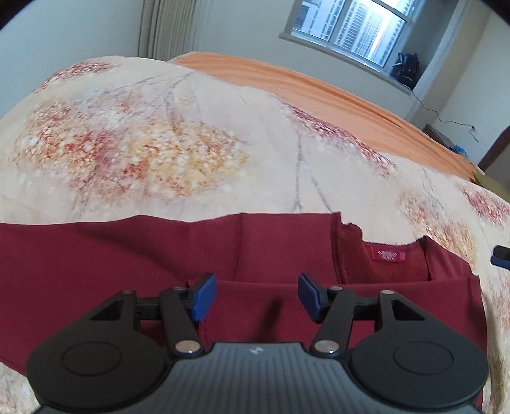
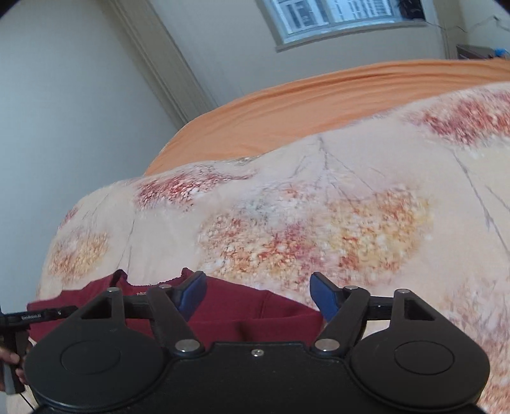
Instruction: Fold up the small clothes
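Note:
A dark red garment [image 1: 127,254] lies flat on the floral bedspread [image 1: 191,133], partly folded, with its collar and red label [image 1: 387,255] at the right. My left gripper [image 1: 257,297] is open just above the garment's near fold, holding nothing. In the right wrist view the same garment [image 2: 242,305] lies below and to the left of my right gripper [image 2: 257,297], which is open and empty over the garment's right edge. The tip of the right gripper shows at the right edge of the left wrist view [image 1: 501,256]. The left gripper's handle shows at the left of the right wrist view [image 2: 19,321].
The floral bedspread [image 2: 350,207] covers the near part of the bed. An orange sheet [image 1: 334,95] covers the far part. A window [image 1: 347,28] and a dark bag [image 1: 406,68] on its sill are behind. A wall and curtain [image 2: 165,63] stand at the left.

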`<state>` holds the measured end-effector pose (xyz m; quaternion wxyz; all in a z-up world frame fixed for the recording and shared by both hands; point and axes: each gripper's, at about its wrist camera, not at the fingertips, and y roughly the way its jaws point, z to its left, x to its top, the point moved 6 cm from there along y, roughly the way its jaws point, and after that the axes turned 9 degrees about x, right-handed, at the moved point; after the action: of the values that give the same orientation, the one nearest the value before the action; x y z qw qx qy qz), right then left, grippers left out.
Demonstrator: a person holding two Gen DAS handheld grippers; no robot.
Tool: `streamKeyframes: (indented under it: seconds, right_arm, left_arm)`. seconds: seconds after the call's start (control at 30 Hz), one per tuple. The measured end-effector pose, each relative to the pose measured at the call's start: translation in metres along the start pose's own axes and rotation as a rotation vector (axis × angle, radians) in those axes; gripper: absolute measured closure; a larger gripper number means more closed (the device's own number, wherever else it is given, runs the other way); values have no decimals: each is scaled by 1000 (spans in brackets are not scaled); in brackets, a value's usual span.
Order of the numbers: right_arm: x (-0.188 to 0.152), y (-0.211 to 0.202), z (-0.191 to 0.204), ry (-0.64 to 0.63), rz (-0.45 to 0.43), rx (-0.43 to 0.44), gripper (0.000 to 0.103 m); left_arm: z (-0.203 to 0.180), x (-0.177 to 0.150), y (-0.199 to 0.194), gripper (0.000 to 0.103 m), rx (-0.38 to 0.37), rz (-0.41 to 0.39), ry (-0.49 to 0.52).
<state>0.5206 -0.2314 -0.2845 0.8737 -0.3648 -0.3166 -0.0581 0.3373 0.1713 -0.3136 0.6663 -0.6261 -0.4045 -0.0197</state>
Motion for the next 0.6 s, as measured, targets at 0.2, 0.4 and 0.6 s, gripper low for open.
streamKeyframes:
  seconds: [0.2, 0.4, 0.6]
  right_arm:
    - [-31, -2, -40, 96, 56, -142, 51]
    - [-46, -49, -15, 173, -37, -135, 16]
    - [-82, -91, 23, 297, -18, 1, 11]
  left_arm:
    - [-5, -24, -1, 40, 2, 44, 55]
    - [17, -41, -17, 5, 10, 93, -109]
    - [26, -45, -16, 3, 72, 115, -207]
